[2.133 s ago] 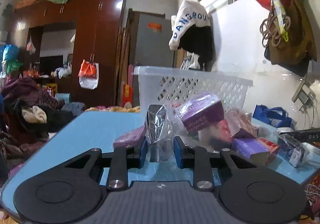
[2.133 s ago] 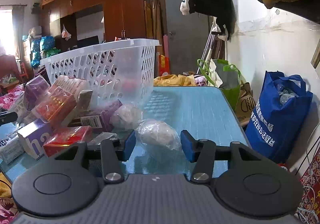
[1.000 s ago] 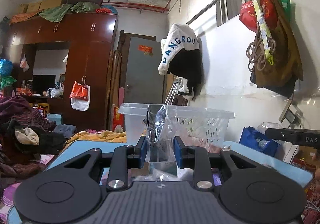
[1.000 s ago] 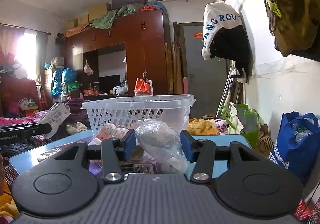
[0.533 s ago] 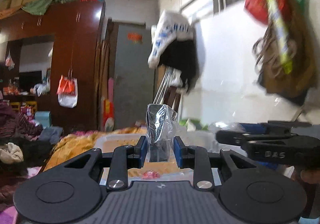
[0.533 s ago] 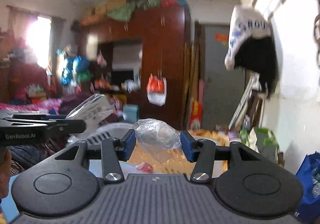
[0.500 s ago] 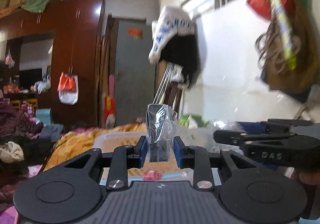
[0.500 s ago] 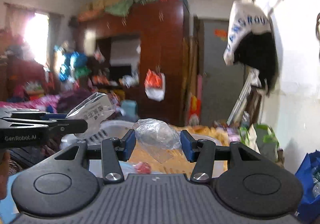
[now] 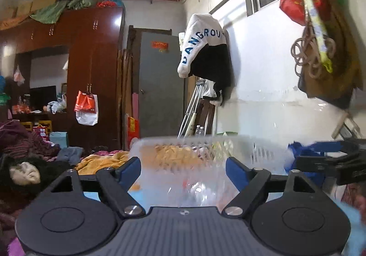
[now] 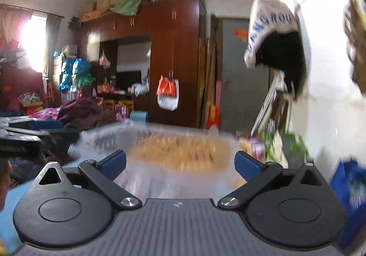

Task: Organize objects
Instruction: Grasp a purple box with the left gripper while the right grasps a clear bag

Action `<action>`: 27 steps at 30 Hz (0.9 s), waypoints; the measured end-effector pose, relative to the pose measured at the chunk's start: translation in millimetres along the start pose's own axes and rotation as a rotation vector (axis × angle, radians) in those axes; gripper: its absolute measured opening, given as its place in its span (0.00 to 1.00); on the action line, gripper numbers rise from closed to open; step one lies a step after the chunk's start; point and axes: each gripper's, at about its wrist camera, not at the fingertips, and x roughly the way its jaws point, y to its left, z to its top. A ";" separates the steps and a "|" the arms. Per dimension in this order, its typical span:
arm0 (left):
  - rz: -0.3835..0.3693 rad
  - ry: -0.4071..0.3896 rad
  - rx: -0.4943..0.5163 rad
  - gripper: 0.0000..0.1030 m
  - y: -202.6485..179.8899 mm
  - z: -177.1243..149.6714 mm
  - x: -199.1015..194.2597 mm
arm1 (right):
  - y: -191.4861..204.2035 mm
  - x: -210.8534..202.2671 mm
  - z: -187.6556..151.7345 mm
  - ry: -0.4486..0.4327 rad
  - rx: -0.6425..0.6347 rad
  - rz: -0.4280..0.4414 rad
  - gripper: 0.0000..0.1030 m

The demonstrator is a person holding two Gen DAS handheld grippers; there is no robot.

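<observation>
The left gripper [image 9: 183, 168] has just been opening and its jaws stand wide with nothing pressed between them; at twelve o'clock just beyond lies the blurred white basket [image 9: 258, 144], a clear plastic bag [image 9: 194, 189] inside it; the right gripper [image 10: 180, 161] has likewise just spread wide, empty, over the basket's rim; farther off at eleven o'clock stands the brown wardrobe [image 9: 96, 61].

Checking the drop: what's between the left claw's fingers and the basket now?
Nothing gripped. In the left wrist view, the left claw stands open above the white basket, with only blurred clear plastic below.
</observation>
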 end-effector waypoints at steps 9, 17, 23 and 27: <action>0.119 -0.043 0.039 0.82 3.7 -79.0 -66.3 | 5.2 -64.0 -88.4 -0.019 0.041 -0.103 1.00; 0.107 0.007 0.066 0.82 -4.9 -88.4 -53.2 | 11.3 -62.8 -107.4 -0.021 0.041 -0.134 1.00; 0.101 0.027 0.058 0.82 -6.9 -104.0 -53.4 | 15.5 -70.9 -115.5 -0.014 0.026 -0.155 0.98; 0.101 0.029 0.080 0.82 -13.7 -108.9 -52.2 | 25.0 -73.6 -117.5 -0.033 -0.021 -0.154 0.88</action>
